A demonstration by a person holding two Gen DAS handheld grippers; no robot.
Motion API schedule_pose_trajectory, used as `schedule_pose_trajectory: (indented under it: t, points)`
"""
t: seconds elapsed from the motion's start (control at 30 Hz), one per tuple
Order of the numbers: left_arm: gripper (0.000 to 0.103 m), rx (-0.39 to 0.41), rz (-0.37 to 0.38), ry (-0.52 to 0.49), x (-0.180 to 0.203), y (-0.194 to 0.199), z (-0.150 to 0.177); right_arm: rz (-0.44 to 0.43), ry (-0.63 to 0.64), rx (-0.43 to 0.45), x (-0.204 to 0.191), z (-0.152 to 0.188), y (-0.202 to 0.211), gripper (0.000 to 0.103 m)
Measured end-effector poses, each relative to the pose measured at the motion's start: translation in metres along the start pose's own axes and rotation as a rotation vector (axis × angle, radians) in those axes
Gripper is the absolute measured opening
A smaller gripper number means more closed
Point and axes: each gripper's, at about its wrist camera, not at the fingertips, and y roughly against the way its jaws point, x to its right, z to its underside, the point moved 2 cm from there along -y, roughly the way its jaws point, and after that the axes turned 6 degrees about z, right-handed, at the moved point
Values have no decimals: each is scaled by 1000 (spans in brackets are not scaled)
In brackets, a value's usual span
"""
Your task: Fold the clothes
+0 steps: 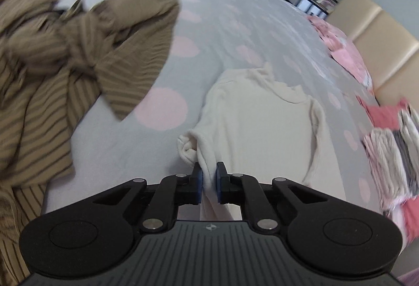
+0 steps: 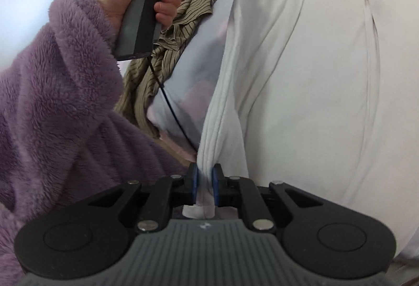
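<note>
While the cream long-sleeved knit top [image 1: 262,123] lies flat on my grey pink-dotted bedsheet [image 1: 222,23], left gripper [image 1: 209,182] pinches its near edge; right gripper [image 2: 204,185] clamps its ribbed hem.

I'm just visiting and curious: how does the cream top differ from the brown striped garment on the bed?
The cream top is plain and spread fairly flat; the brown striped garment is striped and lies crumpled in a heap. The cream top is pinched by the left gripper and the right gripper; no gripper holds the brown one. Both rest on the dotted bedspread.
</note>
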Motion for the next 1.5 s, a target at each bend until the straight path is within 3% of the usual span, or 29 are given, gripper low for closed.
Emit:
schedule_pose_trajectory:
  t: [0.3,0.63,0.77,0.87,0.97,1.2,1.33,1.5]
  points:
    - [8,-78,10,-268,84,-34,0,-11,-148,18,19,17,18,13]
    - [8,-243,-20,-351,109,-95,20,23,-307,-34,59,31,4,12]
    - [18,-278,2,-354,110,-105,26,22,-337,-63,67,34,-5,13]
    - [38,-278,62,-327,112,-98,25,23,-343,-81,69,36,-11,13]
    - [39,-255,98,-291,112,-84,23,20,-351,-94,69,36,-17,12]
    - [40,-226,74,-285,103,-35,38,61,-370,-103,78,32,-35,12]
    - [40,-267,99,-356,98,-3,67,60,-352,-90,80,38,-39,13]
    - [40,-304,149,-545,102,40,121,64,-328,-67,81,41,-33,14]
